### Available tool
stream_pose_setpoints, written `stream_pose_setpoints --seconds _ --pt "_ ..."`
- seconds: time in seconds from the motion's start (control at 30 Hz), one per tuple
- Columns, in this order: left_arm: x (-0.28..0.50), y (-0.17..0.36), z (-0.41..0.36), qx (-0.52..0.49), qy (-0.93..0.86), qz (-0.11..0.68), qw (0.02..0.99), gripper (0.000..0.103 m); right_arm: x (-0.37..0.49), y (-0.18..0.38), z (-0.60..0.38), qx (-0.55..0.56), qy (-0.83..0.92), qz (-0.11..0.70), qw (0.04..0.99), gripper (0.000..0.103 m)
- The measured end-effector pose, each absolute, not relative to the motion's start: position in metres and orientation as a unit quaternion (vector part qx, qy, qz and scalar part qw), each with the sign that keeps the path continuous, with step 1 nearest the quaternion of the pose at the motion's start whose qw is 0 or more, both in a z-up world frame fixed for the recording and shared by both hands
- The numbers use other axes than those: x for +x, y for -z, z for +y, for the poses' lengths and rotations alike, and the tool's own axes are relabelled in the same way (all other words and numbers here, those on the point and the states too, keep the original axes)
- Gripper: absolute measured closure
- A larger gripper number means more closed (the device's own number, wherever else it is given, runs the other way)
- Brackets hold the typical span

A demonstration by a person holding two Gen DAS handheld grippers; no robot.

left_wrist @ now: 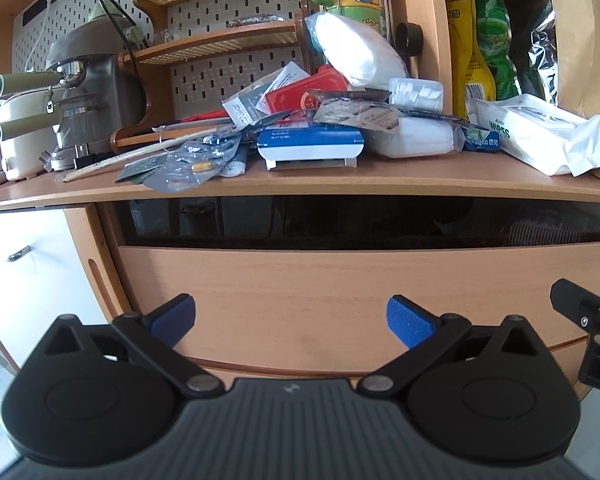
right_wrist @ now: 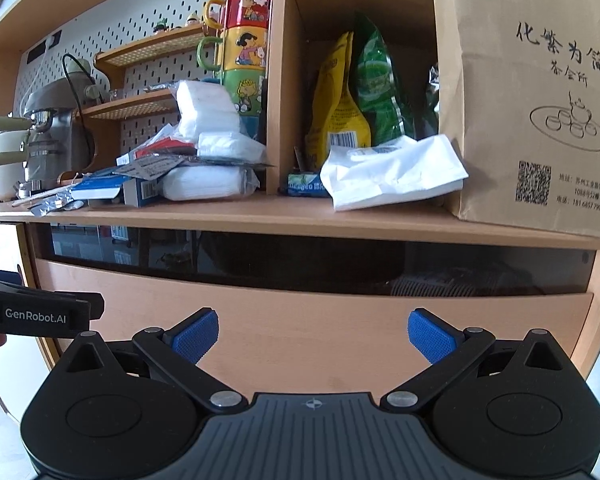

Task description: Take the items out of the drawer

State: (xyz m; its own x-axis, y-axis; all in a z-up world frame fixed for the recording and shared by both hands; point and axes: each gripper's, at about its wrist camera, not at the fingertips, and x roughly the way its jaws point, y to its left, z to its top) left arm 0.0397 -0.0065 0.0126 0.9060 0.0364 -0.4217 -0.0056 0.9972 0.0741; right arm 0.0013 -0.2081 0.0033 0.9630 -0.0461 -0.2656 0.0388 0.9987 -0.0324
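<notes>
Both tools wide open in front of the drawer, nothing held.

My left tool (left_wrist: 291, 320) sits low in its frame, blue pads spread apart and empty; the wooden drawer (left_wrist: 320, 292) front fills the middle just beyond them, its dark gap above. My right tool (right_wrist: 313, 334) is likewise fully spread and empty, facing the same drawer front (right_wrist: 300, 320). A heap of packets (left_wrist: 300, 120) lies on the shelf (left_wrist: 340, 184) higher up, well apart from either tool.
</notes>
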Motion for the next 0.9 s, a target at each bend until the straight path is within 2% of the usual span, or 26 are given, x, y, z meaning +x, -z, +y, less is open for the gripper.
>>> stream_pose_setpoints --seconds 0.9 --pt "0.0367 -0.0103 -0.0088 0.039 -0.001 0.21 0.977 0.0 -0.0004 -0.0044 -0.2113 -0.017 0.018 0.13 0.991 0.0"
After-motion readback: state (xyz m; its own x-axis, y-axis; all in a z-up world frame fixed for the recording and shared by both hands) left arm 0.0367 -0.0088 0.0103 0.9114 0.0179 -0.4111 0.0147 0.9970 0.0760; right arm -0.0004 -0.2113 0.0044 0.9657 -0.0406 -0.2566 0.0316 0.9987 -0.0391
